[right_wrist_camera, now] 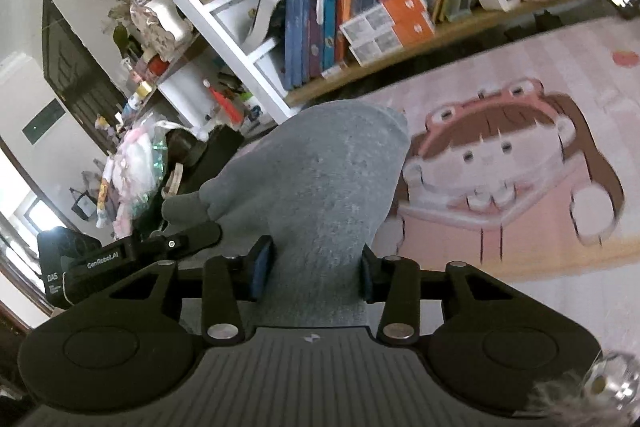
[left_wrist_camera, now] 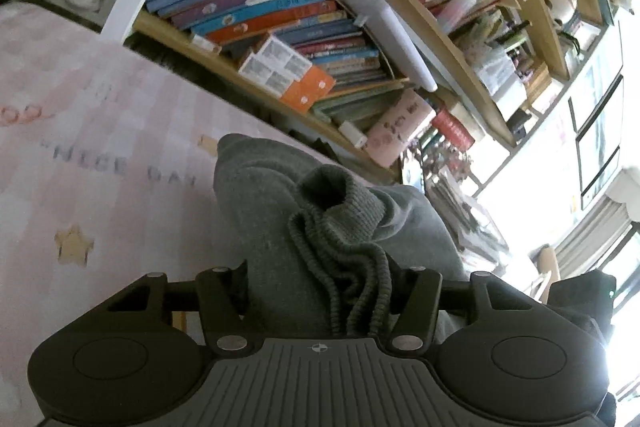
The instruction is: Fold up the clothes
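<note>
left gripper (left_wrist_camera: 320, 291): grasping grey garment (left_wrist_camera: 280, 211) | right gripper (right_wrist_camera: 318, 275): grasping garment

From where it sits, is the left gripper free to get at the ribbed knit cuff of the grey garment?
Probably yes. The ribbed knit cuff stands just ahead of the left gripper, whose jaws already have bunched grey garment fabric between them. Nothing else blocks the way.
</note>
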A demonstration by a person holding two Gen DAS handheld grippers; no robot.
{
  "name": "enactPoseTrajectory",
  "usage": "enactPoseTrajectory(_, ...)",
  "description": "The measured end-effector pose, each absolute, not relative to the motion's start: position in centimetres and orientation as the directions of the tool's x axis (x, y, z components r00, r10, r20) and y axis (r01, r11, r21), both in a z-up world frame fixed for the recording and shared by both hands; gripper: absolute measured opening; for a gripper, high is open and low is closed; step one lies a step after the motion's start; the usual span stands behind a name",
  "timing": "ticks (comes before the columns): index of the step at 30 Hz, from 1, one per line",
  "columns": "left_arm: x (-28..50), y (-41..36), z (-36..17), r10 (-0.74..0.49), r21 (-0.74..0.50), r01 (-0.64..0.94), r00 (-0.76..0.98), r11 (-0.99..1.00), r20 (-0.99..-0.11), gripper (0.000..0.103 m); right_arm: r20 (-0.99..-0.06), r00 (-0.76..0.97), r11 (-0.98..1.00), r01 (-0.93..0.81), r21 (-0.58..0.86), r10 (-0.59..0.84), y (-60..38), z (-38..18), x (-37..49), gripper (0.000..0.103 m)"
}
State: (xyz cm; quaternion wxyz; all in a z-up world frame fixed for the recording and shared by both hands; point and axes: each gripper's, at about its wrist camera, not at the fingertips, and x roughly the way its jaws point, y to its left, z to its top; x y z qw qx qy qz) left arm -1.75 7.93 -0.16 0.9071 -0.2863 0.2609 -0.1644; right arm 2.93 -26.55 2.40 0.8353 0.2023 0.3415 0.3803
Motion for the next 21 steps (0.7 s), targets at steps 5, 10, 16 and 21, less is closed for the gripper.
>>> enactPoseTrajectory(5,2.7,8.6,0.5,-0.441,-0.572,0.171,0.815,0.803,-0.376,0.056,-0.407,0.475,0.619,-0.493,0.612,0.78,-25.9,2.9,7.9,0.039)
enactPoseTrajectory(10,7.8,9.5,0.8,-0.437,-0.565,0.164,0.81,0.809,-0.391,0.056,-0.396,0.476,0.604,-0.452,0.656,0.785,-25.4,2.5,13.2,0.039)
enactPoseTrajectory(16,13.3,10.6,0.6,-0.457,-0.598,0.163,0.805,0.784,-0.379,0.056,-0.388,0.494,0.604,-0.417,0.679,0.778,-25.0,2.1,18.3,0.039)
enactPoseTrajectory(21,17.7,10.4,-0.4,-0.474,-0.622,0.158,0.793,0.767,-0.383,0.056,-0.39,0.525,0.616,-0.374,0.694,0.757,-25.5,1.3,21.9,0.039)
